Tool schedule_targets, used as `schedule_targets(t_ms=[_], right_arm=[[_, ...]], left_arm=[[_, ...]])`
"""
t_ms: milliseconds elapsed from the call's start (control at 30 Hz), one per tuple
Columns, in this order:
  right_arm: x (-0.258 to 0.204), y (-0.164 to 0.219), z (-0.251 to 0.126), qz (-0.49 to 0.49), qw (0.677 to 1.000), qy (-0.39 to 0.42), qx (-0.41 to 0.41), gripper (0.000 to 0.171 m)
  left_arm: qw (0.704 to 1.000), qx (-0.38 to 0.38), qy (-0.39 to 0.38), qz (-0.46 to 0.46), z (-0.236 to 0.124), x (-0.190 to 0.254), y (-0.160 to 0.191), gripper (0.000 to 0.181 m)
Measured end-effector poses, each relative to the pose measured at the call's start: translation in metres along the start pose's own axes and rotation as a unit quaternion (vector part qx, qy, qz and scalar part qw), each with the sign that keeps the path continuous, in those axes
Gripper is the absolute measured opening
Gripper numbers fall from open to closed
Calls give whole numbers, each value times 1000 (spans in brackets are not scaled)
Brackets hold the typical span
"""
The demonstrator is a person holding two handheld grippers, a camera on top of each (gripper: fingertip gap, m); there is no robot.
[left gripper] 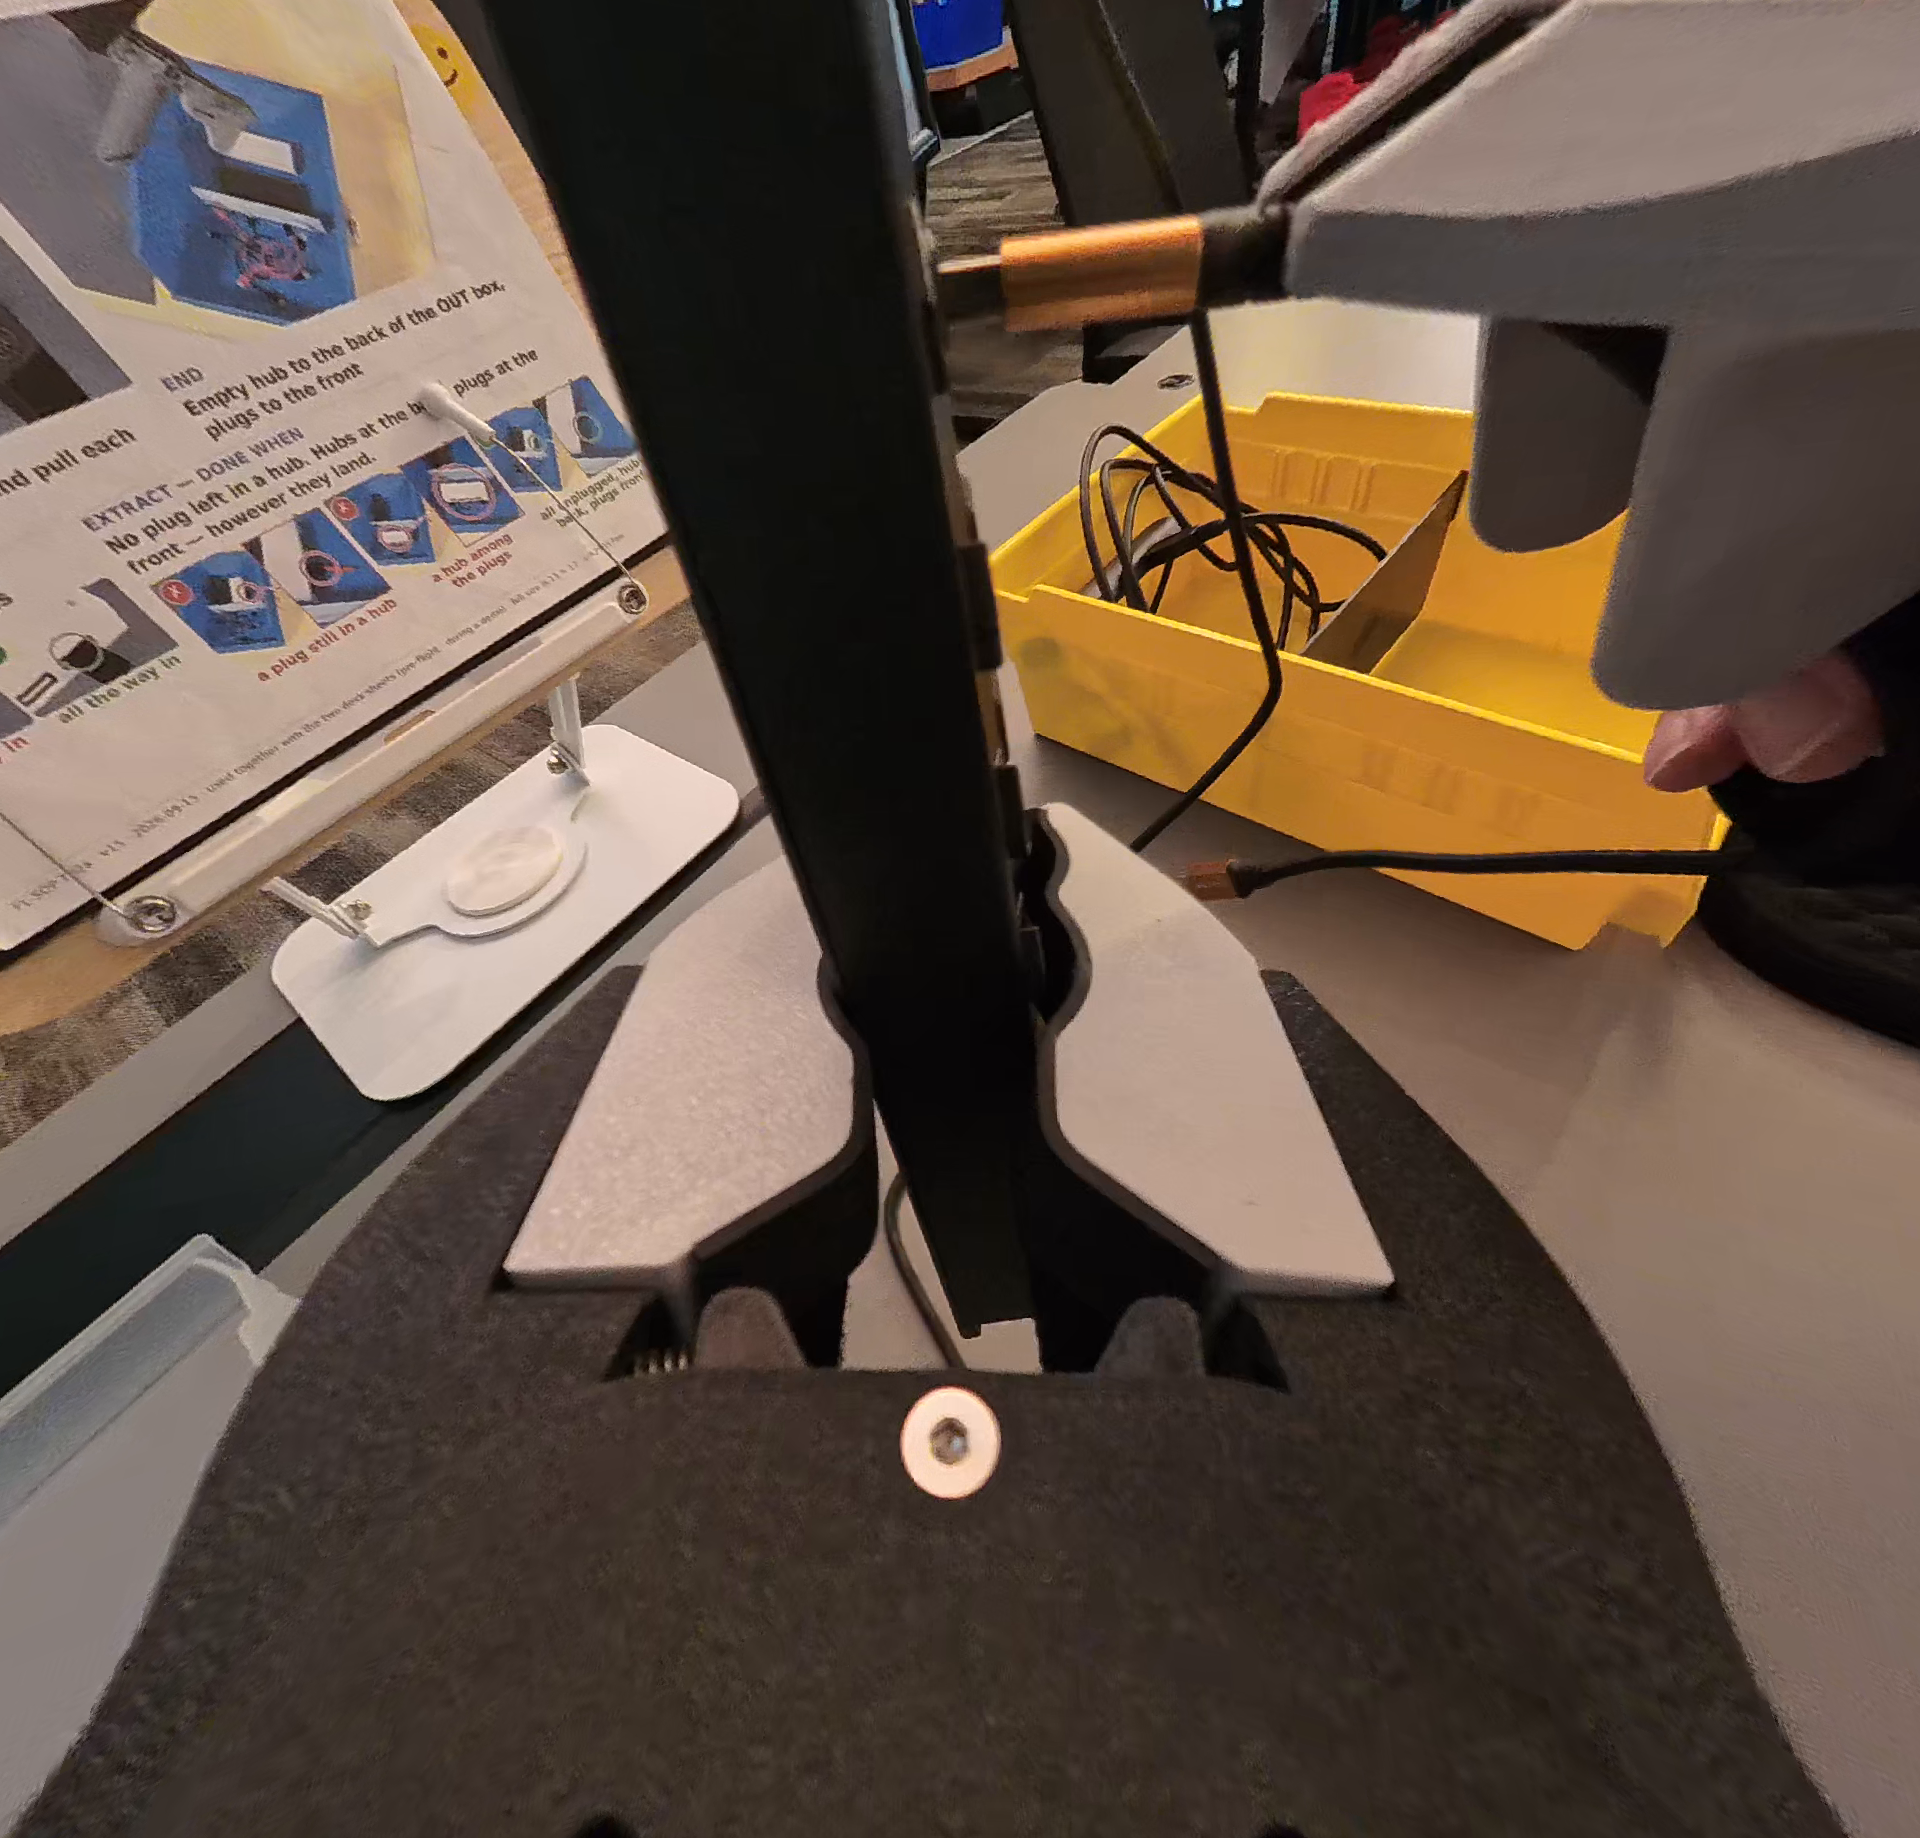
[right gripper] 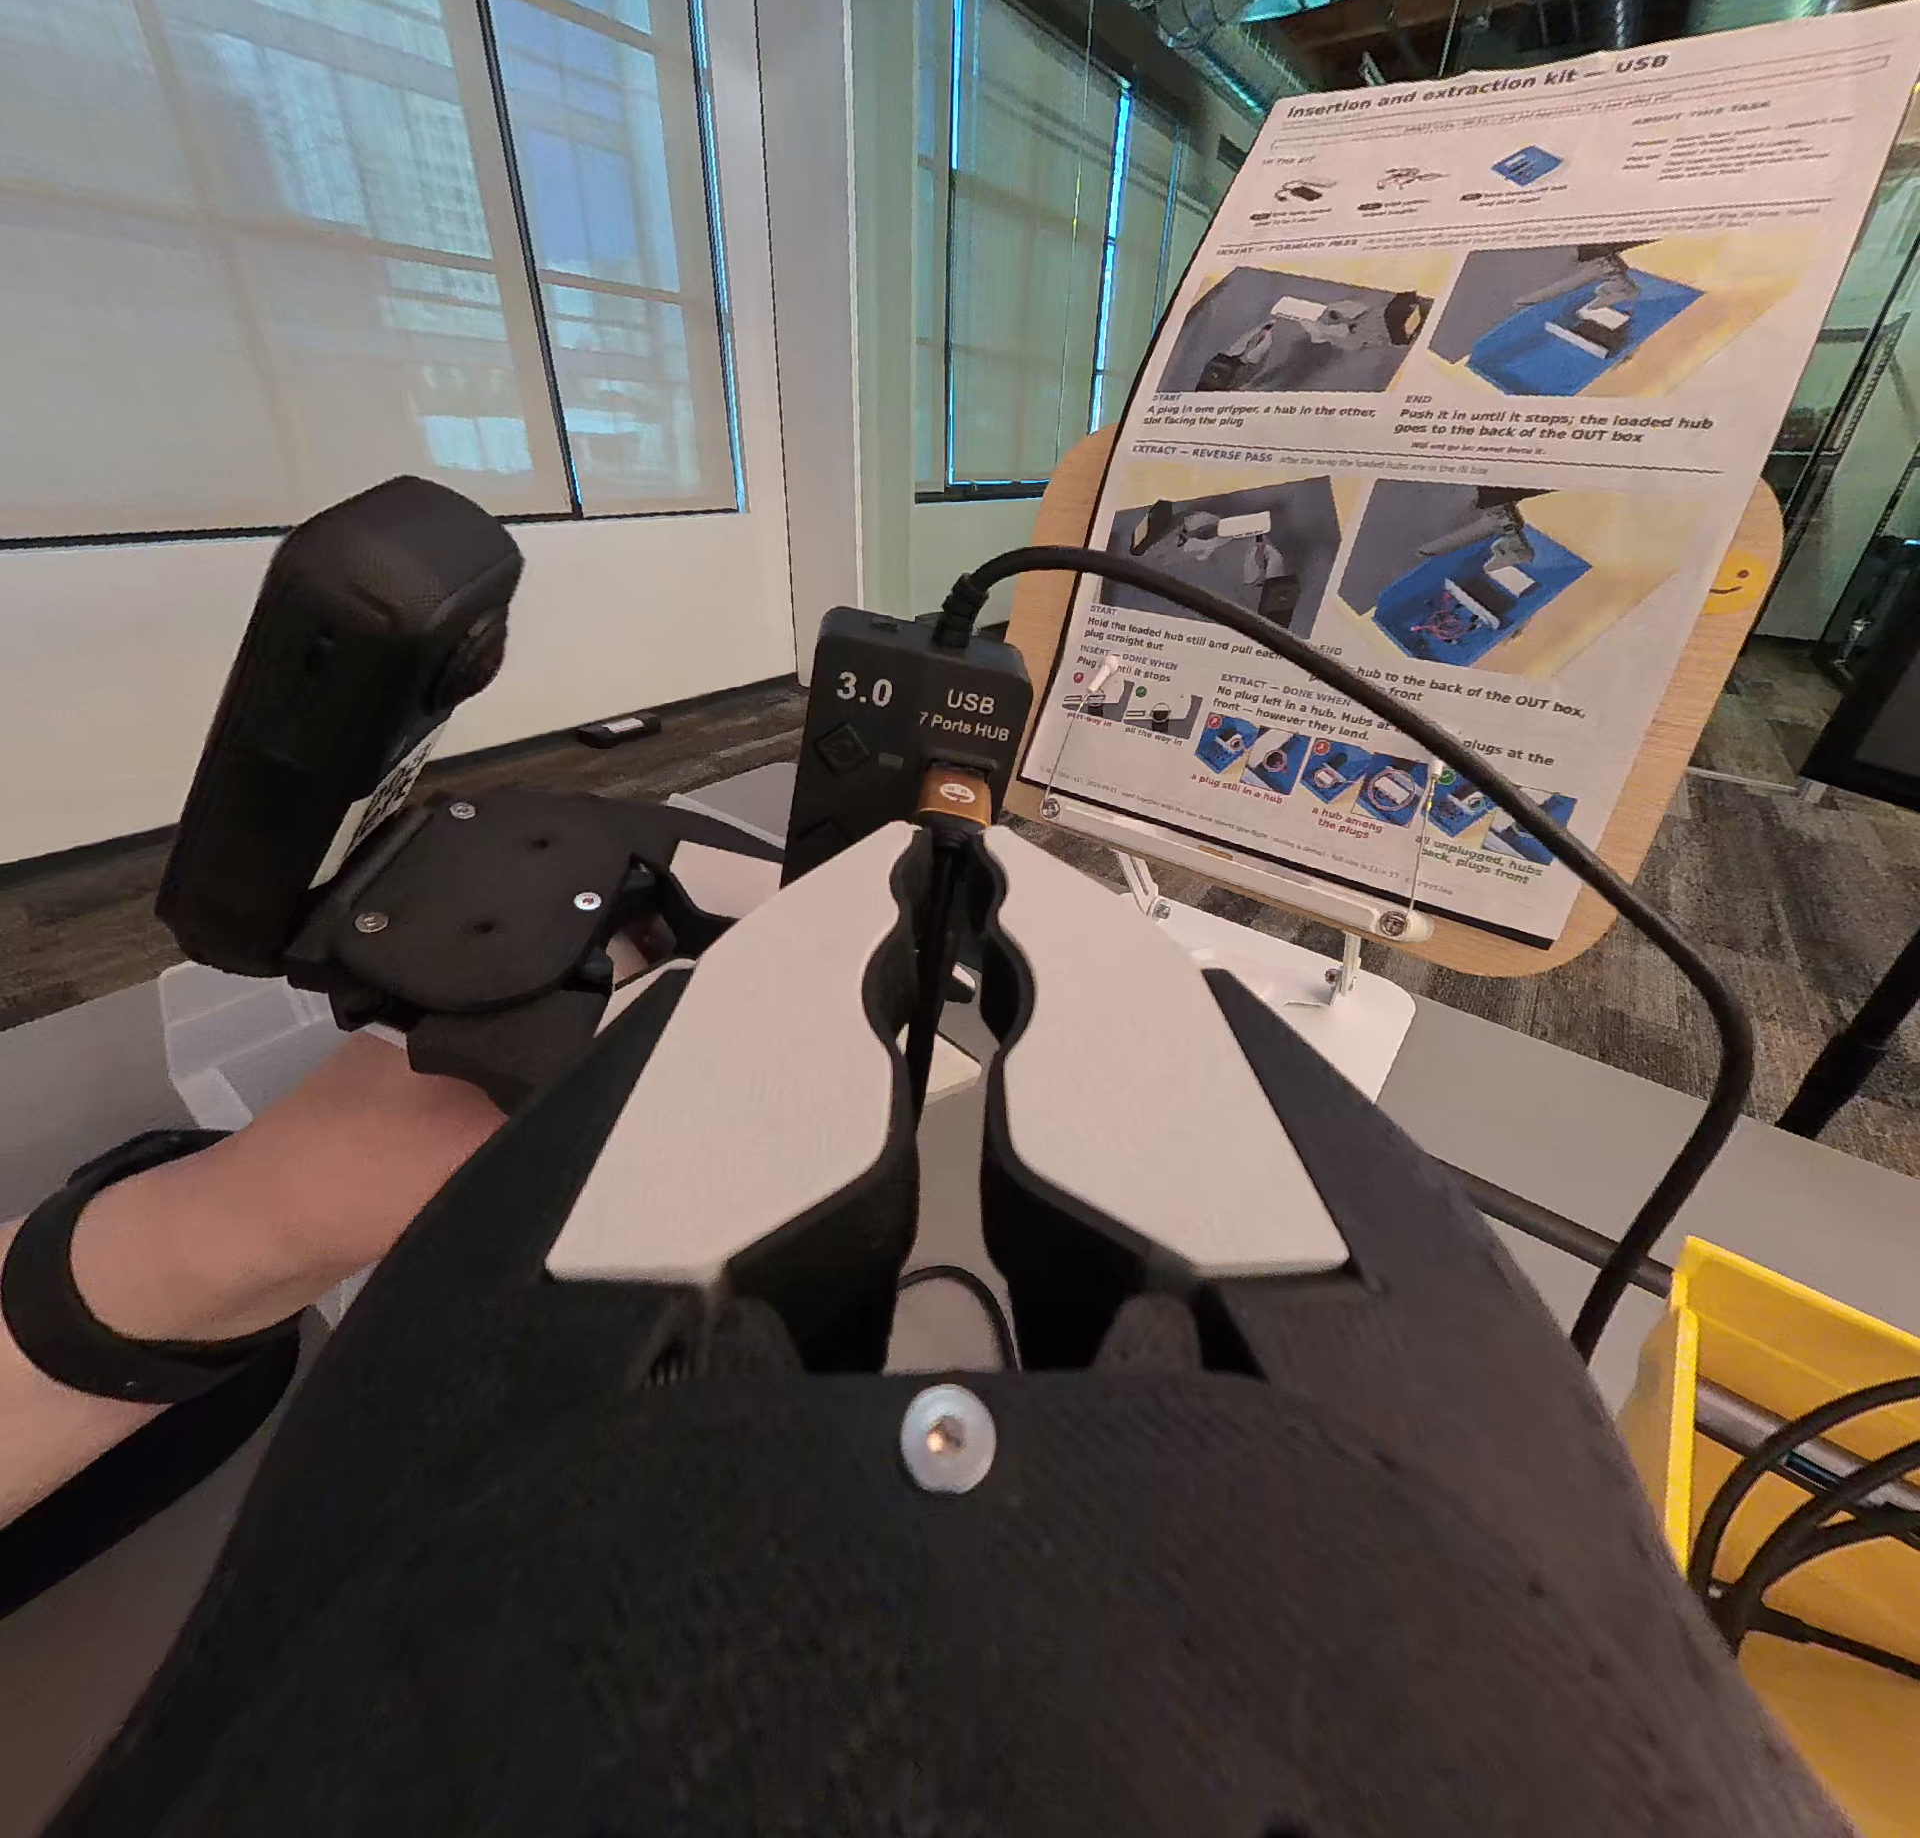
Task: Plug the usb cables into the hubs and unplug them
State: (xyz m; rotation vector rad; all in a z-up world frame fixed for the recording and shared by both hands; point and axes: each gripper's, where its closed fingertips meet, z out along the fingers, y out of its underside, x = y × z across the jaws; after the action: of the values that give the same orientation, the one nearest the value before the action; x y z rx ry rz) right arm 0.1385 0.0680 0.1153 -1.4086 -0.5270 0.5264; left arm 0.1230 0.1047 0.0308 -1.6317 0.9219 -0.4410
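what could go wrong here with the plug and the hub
1. The right hand-held gripper pinches the cable just behind the orange plug, not the plug body, so a push or pull may bend the cable or let it slip.
2. The left hand-held gripper clamps the black hub only at its lower end; sideways force at the upper port could pivot it.
3. A second loose cable on the table could snag near the yellow bin.

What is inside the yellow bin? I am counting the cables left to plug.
The yellow bin holds a tangle of black cables in its far compartment, behind a divider. The near compartment looks bare, though the right gripper covers part of it. No count is possible.
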Motion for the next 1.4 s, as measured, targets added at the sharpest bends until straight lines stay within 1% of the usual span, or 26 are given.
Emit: schedule_targets(t_ms=[367, 500, 667, 767, 833, 1000, 1233, 1400], right_arm=[[0, -4, -2, -2, 1000, -20, -4, 7], [-1, -6, 0, -3, 1000, -12, -2, 7], [-2, -7, -1, 6, 1000, -24, -4, 7], [-3, -7, -2, 6, 1000, -27, -5, 7], [-2, -6, -2, 3, 1000, -21, -6, 7], [-3, -2, -2, 17, 999, -31, -13, 7], [0, 0, 0, 2, 1000, -18, -22, 7], [-2, 1, -4, 26, 999, -39, -22, 8]], left_arm=[[998, 3, -15, 54, -6, -2, -6, 27], [999, 8, -5, 38, -5, 0, -6, 26], [999, 4, -8, 51, -7, -2, -7, 27], [999, -1, 31, 24, -6, 5, -5, 27], [999, -1, 40, 20, -4, 7, -4, 27], [998, 0, 33, 46, -4, 5, -2, 27], [998, -15, 2, 63, -4, 0, -1, 27], [999, -22, 19, 46, -5, 1, 1, 27]])
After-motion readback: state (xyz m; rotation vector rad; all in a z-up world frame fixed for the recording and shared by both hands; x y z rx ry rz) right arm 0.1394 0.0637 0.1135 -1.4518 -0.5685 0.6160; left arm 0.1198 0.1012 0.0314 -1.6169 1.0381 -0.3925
